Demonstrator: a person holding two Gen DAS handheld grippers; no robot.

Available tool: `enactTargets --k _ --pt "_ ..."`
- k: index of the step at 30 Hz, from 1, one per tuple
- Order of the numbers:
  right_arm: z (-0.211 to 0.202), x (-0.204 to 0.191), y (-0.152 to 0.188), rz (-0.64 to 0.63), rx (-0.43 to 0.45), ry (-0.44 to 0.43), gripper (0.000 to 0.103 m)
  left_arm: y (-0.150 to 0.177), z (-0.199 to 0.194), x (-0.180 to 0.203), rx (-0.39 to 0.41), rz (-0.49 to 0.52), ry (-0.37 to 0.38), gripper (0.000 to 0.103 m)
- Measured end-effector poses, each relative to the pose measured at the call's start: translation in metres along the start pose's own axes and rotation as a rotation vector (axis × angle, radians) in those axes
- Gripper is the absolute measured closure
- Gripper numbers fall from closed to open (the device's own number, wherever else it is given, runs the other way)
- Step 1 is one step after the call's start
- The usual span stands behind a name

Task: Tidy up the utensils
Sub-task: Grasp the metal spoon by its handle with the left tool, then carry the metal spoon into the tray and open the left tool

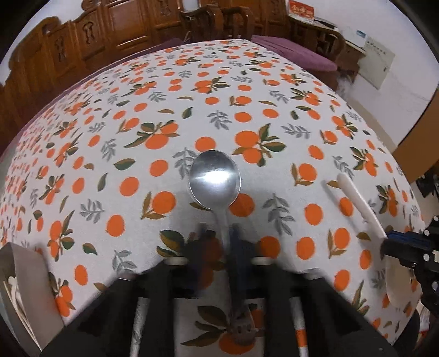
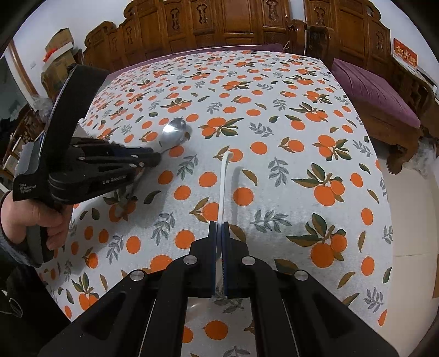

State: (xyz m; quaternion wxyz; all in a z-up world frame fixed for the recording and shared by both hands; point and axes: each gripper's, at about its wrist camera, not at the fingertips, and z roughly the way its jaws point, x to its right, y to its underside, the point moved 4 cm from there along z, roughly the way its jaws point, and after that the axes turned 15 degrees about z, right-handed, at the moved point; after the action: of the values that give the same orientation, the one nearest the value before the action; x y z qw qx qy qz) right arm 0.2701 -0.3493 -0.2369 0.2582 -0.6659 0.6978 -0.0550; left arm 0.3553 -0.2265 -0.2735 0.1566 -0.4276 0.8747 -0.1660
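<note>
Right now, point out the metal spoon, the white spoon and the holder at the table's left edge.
metal spoon [image 1: 215, 180]: left wrist view, middle of its shiny bowl.
white spoon [image 2: 223, 186]: right wrist view, middle of its handle.
holder [image 1: 26, 277]: left wrist view, its metal side wall.

Metal spoon [image 1: 215, 178] lies on the tablecloth [image 1: 274, 90], bowl away from me, handle between my left gripper [image 1: 216, 233] fingers. To its right, well apart, the plastic spoon [image 1: 359, 203] lies on the cloth, its handle in my right gripper [image 2: 218, 228]. Utensil holder [image 1: 19, 291] stands at my near left. Wooden chairs [image 2: 247, 24] behind the table.
</note>
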Motion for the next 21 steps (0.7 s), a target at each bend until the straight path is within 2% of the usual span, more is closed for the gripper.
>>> enactTargets --k 3,5,10,21 --pt "-0.001 -0.004 0.001 -0.001 0.002 0.002 0.099 0.004 -0.002 0.005 -0.008 0.035 -0.010 0.098" --pt "-0.002 -0.008 0.003 -0.004 0.002 0.000 0.099 0.007 -0.004 0.002 -0.010 0.014 0.022 0.098" --pt "-0.008 -0.023 0.004 -0.012 0.012 -0.006 0.099 0.019 -0.020 -0.009 0.012 -0.023 0.032 0.098" --pt "-0.024 -0.075 -0.003 -0.069 0.046 -0.029 0.099 0.038 -0.099 -0.038 0.134 -0.058 0.021 0.098"
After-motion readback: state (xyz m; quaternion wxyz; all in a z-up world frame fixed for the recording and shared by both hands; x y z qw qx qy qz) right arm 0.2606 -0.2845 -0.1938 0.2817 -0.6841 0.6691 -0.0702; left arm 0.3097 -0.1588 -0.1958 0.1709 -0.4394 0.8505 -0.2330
